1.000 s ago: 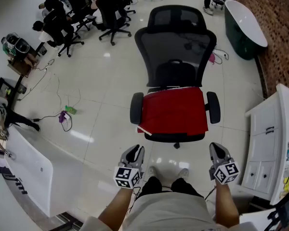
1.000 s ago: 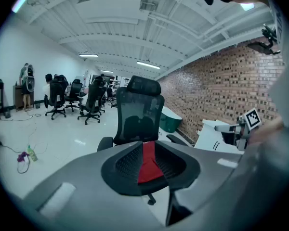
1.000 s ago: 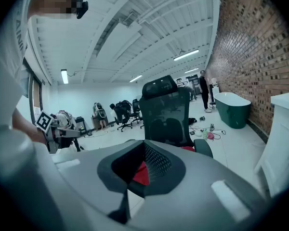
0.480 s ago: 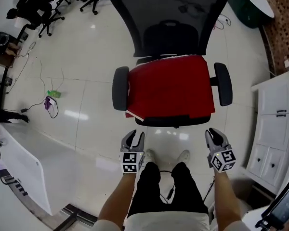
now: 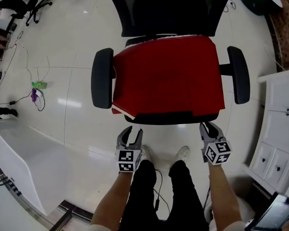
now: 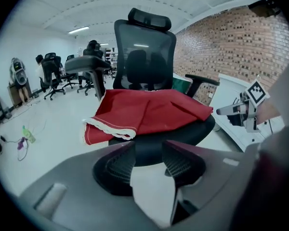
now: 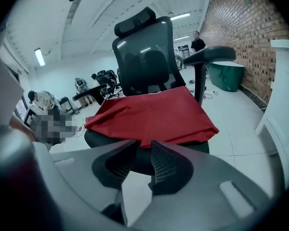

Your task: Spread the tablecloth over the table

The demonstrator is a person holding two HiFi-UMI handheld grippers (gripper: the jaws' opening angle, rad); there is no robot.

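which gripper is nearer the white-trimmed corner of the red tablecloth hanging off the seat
Left. Left gripper just short of that corner; right gripper across the seat front. Both empty, jaws have just been opening.

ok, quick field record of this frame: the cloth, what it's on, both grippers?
cloth: red tablecloth, folded, white-trimmed corner hanging off the seat's front left
support: office chair, on its seat
left gripper: jaws have just been opening, nothing between them, short of the cloth
right gripper: jaws have just been opening, nothing between them, by the seat's front right corner
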